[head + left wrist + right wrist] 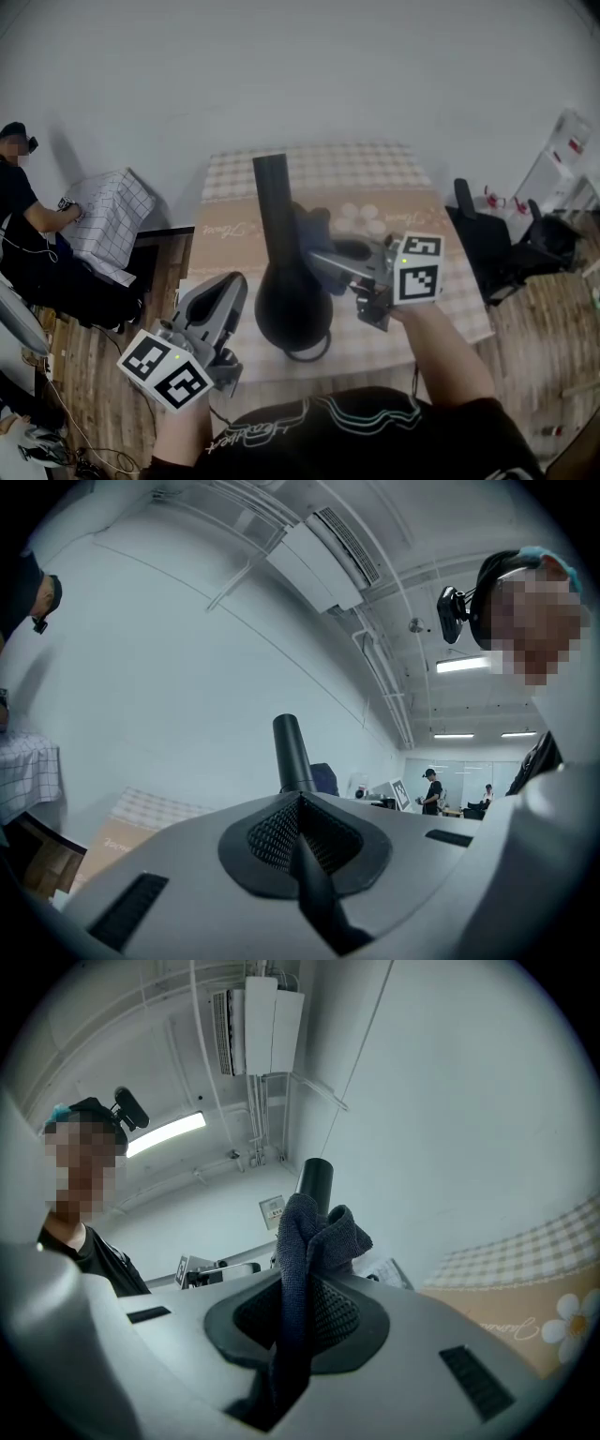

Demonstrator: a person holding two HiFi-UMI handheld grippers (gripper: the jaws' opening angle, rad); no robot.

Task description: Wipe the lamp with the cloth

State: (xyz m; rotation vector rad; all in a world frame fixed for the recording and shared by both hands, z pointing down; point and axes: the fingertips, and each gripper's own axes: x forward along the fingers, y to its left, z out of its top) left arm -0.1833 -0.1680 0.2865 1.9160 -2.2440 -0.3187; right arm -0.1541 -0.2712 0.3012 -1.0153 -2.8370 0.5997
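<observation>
A black lamp (284,281) with a bulbous base and a tall straight neck stands on the table in the head view. My right gripper (321,259) is shut on a dark blue cloth (313,225), which it holds against the right side of the lamp's neck. In the right gripper view the cloth (312,1241) bunches up out of the closed jaws, with the lamp neck (316,1179) right behind it. My left gripper (225,289) hangs left of the lamp's base, shut and with nothing in it. The left gripper view shows the lamp neck (292,752) rising just beyond the closed jaws.
The table carries a tan and checked tablecloth (384,178). A person (26,225) sits at the far left beside a white grid-patterned cloth (108,225). A black chair (492,246) stands to the right of the table. The lamp's cord (311,354) loops at its base.
</observation>
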